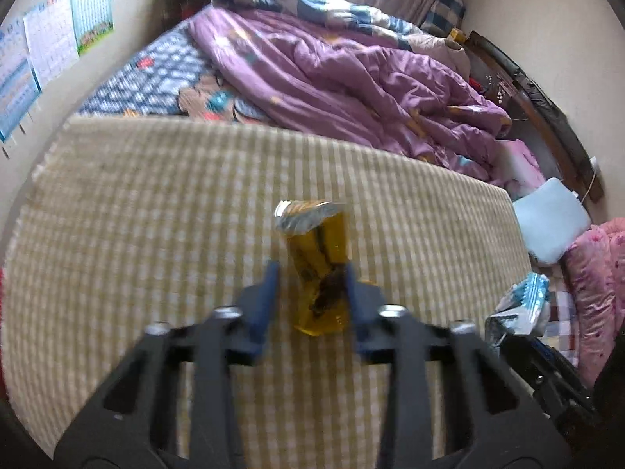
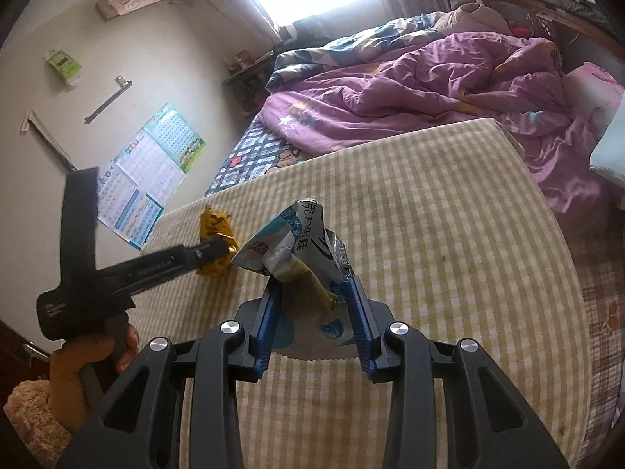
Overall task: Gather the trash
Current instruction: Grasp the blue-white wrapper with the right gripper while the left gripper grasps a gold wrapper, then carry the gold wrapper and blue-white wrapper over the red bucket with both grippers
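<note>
A yellow snack wrapper (image 1: 318, 269) with a silver end stands between my left gripper's (image 1: 311, 273) blue fingers, above the yellow checked mat (image 1: 156, 203). The fingers close in on its sides. In the right wrist view the left gripper (image 2: 218, 252) holds this yellow wrapper (image 2: 214, 226) over the mat. My right gripper (image 2: 314, 289) is shut on a crumpled white and light-blue wrapper (image 2: 291, 242) with printed text. That wrapper also shows at the right edge of the left wrist view (image 1: 521, 305).
The checked mat (image 2: 449, 234) covers the near part of a bed. A rumpled purple quilt (image 1: 351, 78) and a blue patterned blanket (image 1: 297, 0) lie beyond it. Posters (image 1: 54, 39) hang on the left wall. Pink bedding (image 1: 597, 281) and a pale pillow (image 1: 550, 222) sit at the right.
</note>
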### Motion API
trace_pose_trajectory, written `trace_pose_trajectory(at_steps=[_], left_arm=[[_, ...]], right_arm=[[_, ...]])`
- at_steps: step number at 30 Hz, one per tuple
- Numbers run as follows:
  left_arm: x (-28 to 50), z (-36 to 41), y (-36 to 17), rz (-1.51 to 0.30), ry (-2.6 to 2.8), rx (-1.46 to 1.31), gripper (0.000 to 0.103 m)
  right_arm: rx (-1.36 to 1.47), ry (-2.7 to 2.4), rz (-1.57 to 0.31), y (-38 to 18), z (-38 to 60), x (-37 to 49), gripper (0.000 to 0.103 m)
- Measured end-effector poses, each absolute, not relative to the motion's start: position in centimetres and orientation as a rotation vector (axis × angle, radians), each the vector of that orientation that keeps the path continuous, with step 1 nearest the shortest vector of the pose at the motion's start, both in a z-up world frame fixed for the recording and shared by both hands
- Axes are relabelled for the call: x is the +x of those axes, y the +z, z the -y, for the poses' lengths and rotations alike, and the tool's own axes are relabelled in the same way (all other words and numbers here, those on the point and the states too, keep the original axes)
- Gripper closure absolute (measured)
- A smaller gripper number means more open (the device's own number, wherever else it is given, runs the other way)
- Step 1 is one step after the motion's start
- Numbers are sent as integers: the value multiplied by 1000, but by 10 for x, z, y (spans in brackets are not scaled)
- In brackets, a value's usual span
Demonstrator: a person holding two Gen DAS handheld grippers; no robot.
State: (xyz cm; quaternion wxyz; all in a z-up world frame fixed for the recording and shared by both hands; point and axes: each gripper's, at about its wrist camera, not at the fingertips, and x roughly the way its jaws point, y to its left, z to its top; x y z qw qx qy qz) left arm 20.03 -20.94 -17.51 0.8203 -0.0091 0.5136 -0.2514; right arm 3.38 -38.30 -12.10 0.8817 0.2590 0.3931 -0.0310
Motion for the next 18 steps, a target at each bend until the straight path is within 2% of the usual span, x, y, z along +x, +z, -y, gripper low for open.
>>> trace_pose_trajectory(at_steps=[2, 10, 18], left_arm=[[195, 203, -170, -1073, -525, -20, 84], [157, 158, -124, -899, -430, 45, 84], [134, 114, -102, -859, -360, -4, 84]], right_arm=[[537, -64, -814, -119, 379, 34, 69], [500, -17, -808, -112, 353, 43, 69], [450, 33, -799, -102, 326, 46, 69]])
